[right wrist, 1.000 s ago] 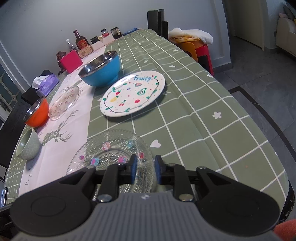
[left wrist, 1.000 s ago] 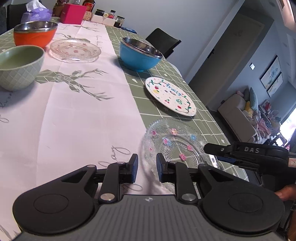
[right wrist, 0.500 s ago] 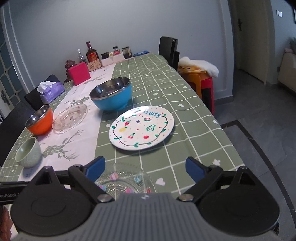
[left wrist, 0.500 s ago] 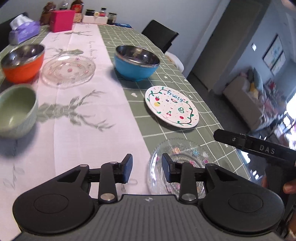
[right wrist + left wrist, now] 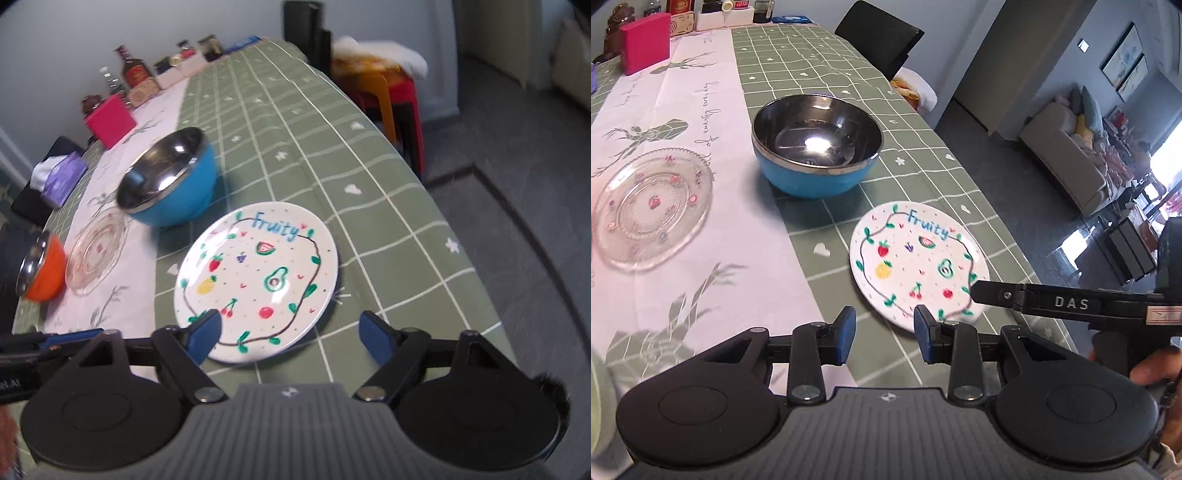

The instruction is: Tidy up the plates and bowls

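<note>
1. Nothing is sitting stacked or nested as far as either view is showing: the "Fruity" plate (image 5: pixel 258 280), the blue steel-lined bowl (image 5: pixel 170 184), the clear glass plate (image 5: pixel 96 254) and the orange bowl (image 5: pixel 42 269) are all lying singly on the green checked tablecloth (image 5: pixel 369 184), so by my judgement nearly the whole sort is remaining.
2. Right gripper (image 5: pixel 291 334) is hovering with its jaws spread wide and empty, straddling the plate's near rim at 6 o'clock.
3. Left gripper (image 5: pixel 884 334) is holding nothing, its jaws partly apart, just short of the plate's rim.
4. From the right wrist view, the bowl is sitting at 11 o'clock of the plate, close by; the glass plate and orange bowl are lying farther out toward 9 o'clock.
5. Being round, the plate is showing no long axis; it is lying flat, face up, its lettering reading upright toward the right gripper.
</note>
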Available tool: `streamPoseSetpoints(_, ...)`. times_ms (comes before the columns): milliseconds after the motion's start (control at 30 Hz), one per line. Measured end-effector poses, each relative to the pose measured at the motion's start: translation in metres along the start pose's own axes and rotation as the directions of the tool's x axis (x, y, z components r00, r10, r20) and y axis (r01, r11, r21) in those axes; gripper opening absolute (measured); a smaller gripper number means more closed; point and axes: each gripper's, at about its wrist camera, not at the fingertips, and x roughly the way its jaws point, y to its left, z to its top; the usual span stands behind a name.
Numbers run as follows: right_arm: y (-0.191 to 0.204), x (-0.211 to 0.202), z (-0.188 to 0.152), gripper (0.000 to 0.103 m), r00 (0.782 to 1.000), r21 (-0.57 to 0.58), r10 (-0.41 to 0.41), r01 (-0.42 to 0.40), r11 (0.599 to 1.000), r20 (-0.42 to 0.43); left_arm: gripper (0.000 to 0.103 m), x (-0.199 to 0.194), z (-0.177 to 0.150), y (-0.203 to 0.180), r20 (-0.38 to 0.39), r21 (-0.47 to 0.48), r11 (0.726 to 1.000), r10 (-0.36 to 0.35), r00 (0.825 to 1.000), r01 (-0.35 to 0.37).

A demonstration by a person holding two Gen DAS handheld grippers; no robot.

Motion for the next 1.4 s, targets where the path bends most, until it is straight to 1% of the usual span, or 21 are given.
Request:
streamPoseSetpoints(100,-0.003,0.007,0.009,0.064,1.0,0.013,-0.016,0.016,1.0,-0.003,0.039,0.016,0.011,0.007,-0.002,-0.022,1.0,-0.004,1.0,0.004)
streamPoseSetpoints(167,-0.006,0.011,0.013,0.057,1.0,0.028,-0.009,0.009,1.0,-0.003,0.039,0.025,0.016,0.013,0.009,-0.045,0.999,-0.018,1.0,0.018)
streamPoseSetpoints(200,-0.008,0.013,0.015,0.051,1.0,0.039,-0.007,0.008,0.999,-0.005,0.038,0.03,0.019,0.015,0.015,-0.048,0.999,-0.022,1.0,0.023)
streamPoseSetpoints(267,-0.011,0.017,0.019,0.05,1.0,0.048,0.001,0.0,0.999,-0.012,0.037,0.038,0.023,0.019,0.03,-0.056,0.998,-0.007,1.0,0.008)
streamPoseSetpoints(367,-0.015,0.019,0.02,0.046,0.999,0.073,0.028,-0.027,0.997,-0.02,0.03,0.048,0.028,0.024,0.039,-0.072,0.997,0.003,0.999,0.0)
streamPoseSetpoints(433,-0.017,0.019,0.02,0.044,0.999,0.092,0.05,-0.047,0.995,-0.023,0.03,0.053,0.029,0.027,0.035,-0.093,0.996,-0.008,0.999,0.012)
streamPoseSetpoints(567,-0.017,0.021,0.02,0.043,0.998,0.094,0.05,-0.047,0.994,-0.029,0.028,0.061,0.029,0.027,0.014,-0.105,0.994,-0.015,1.0,0.017)
streamPoseSetpoints(600,-0.018,0.021,0.02,0.039,0.998,0.1,0.054,-0.05,0.994,-0.032,0.027,0.062,0.028,0.026,0.01,-0.103,0.995,-0.01,1.0,0.011)
streamPoseSetpoints(633,-0.019,0.022,0.02,0.037,0.998,0.106,0.054,-0.05,0.993,-0.035,0.027,0.063,0.027,0.026,0.007,-0.104,0.995,-0.006,1.0,0.007)
streamPoseSetpoints(867,-0.028,0.024,0.02,0.028,0.997,0.139,0.068,-0.063,0.988,-0.032,0.027,0.065,0.029,0.025,0.012,-0.122,0.993,-0.006,1.0,0.007)
streamPoseSetpoints(1133,-0.032,0.024,0.018,0.01,0.998,0.144,0.056,-0.051,0.988,-0.027,0.025,0.065,0.026,0.021,0.028,-0.111,0.994,0.029,0.999,-0.025)
streamPoseSetpoints(1267,-0.031,0.023,0.015,0.009,0.997,0.133,0.074,-0.069,0.989,-0.037,0.021,0.06,0.022,0.019,0.029,-0.107,0.992,0.064,0.998,-0.06)
streamPoseSetpoints(1400,-0.025,0.022,0.013,0.009,0.996,0.109,0.076,-0.072,0.991,-0.038,0.021,0.048,0.007,0.02,0.052,-0.131,0.989,0.076,0.996,-0.069)
